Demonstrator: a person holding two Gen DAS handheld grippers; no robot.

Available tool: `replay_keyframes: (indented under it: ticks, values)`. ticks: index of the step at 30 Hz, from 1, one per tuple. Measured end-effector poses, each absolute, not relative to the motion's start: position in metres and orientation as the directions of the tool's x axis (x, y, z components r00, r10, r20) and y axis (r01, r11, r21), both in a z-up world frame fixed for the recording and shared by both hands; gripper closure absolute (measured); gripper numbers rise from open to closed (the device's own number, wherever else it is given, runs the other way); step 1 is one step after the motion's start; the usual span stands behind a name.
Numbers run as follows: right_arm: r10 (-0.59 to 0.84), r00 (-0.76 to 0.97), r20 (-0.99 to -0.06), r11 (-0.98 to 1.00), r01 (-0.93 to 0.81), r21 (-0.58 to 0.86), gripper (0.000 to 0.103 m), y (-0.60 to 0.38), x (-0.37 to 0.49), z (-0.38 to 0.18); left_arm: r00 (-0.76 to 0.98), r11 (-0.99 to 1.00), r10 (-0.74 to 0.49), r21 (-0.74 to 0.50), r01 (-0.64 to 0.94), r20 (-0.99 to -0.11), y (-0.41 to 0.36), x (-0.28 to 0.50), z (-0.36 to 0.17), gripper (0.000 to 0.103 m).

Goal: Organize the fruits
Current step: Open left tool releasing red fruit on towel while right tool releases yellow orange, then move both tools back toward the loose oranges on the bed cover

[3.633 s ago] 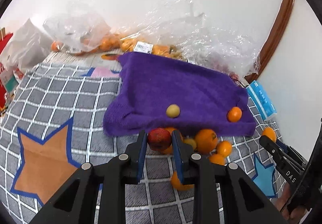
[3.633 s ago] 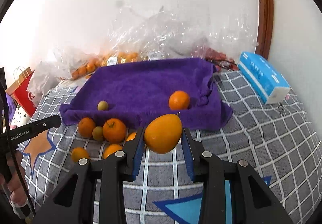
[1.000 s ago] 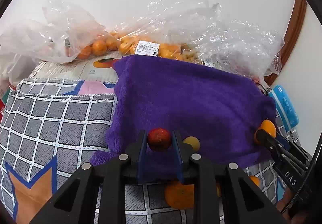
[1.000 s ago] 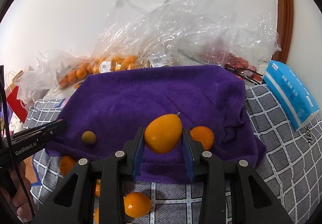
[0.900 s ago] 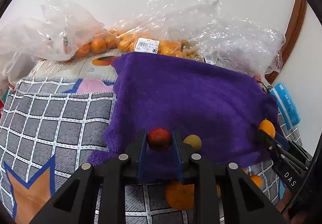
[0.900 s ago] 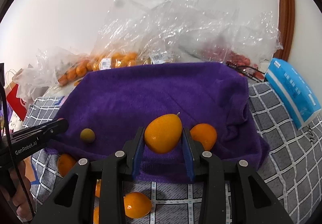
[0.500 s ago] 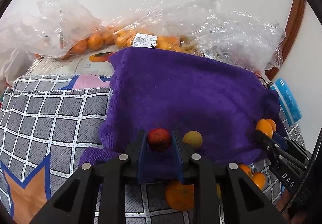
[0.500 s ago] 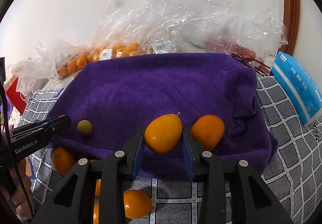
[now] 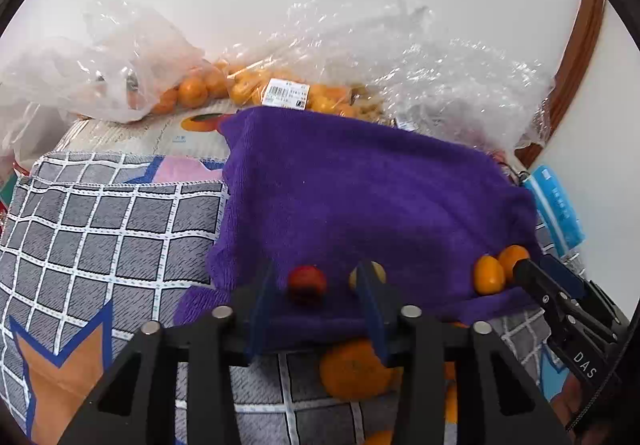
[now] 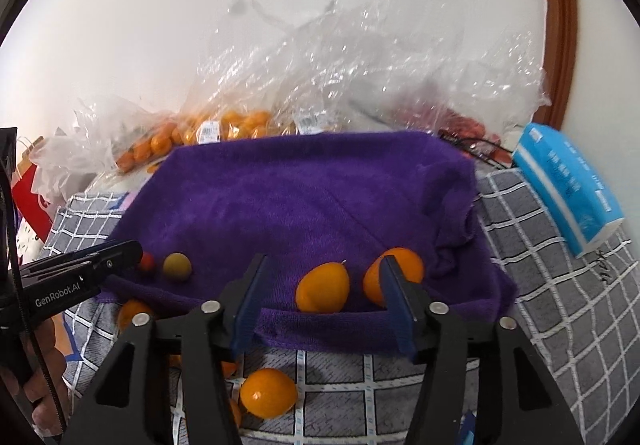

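A purple towel lies on the grey checked cloth; it also shows in the right wrist view. My left gripper is open, with a small red fruit resting on the towel's front edge between its fingers. A yellow-green fruit sits just right of it. My right gripper is open, with an orange oval fruit lying on the towel between its fingers. A round orange sits beside it, partly behind the right finger.
Several loose oranges lie on the checked cloth in front of the towel. Clear plastic bags of oranges stand along the wall behind. A blue tissue pack lies at the right.
Both grippers have opened. The red fruit and the orange oval fruit, held before, now rest on the towel's front edge.
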State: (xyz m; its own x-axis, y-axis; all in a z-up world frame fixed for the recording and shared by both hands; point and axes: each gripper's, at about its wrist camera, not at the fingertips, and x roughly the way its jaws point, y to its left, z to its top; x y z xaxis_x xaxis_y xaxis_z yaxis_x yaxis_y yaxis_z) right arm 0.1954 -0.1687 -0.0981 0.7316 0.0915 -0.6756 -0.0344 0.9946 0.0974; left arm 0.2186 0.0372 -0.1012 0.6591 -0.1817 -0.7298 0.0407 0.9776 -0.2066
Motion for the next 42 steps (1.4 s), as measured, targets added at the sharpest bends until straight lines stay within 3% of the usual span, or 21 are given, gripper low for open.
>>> replay_keyframes:
  ticks: [9,16,21,25,29,42]
  values:
    - [0.074,0.731,-0.679,0.996,-0.027,0.08,0.043,-0.166,0.164,-0.078,0.675,0.986,-0.15,-0.157,0.051,-0.722,0.038,0.18,-0.086,0.059]
    - [0.053,0.722,-0.689,0.997,-0.004,0.073,0.028,-0.163,0.137,-0.066,0.684,0.989,-0.137,-0.139,0.053,-0.716,0.041,0.14,-0.084,0.059]
    - [0.07,0.702,-0.708,0.997,-0.021,0.077,0.028,-0.162,0.12,-0.06,0.68,0.991,-0.117,-0.125,0.038,-0.724,0.044,0.125,-0.081,0.059]
    - [0.051,0.72,-0.692,0.997,-0.001,0.073,0.019,-0.163,0.106,-0.055,0.684,0.991,-0.114,-0.127,0.032,-0.72,0.047,0.113,-0.079,0.059]
    - [-0.008,0.71,-0.704,0.998,0.046,0.036,0.019,-0.164,0.098,-0.055,0.681,0.986,-0.128,-0.165,0.011,-0.721,0.054,0.104,-0.078,0.059]
    - [0.046,0.721,-0.692,0.997,0.008,0.075,0.019,-0.164,0.084,-0.066,0.671,0.987,-0.114,-0.159,-0.007,-0.733,0.059,0.094,-0.088,0.052]
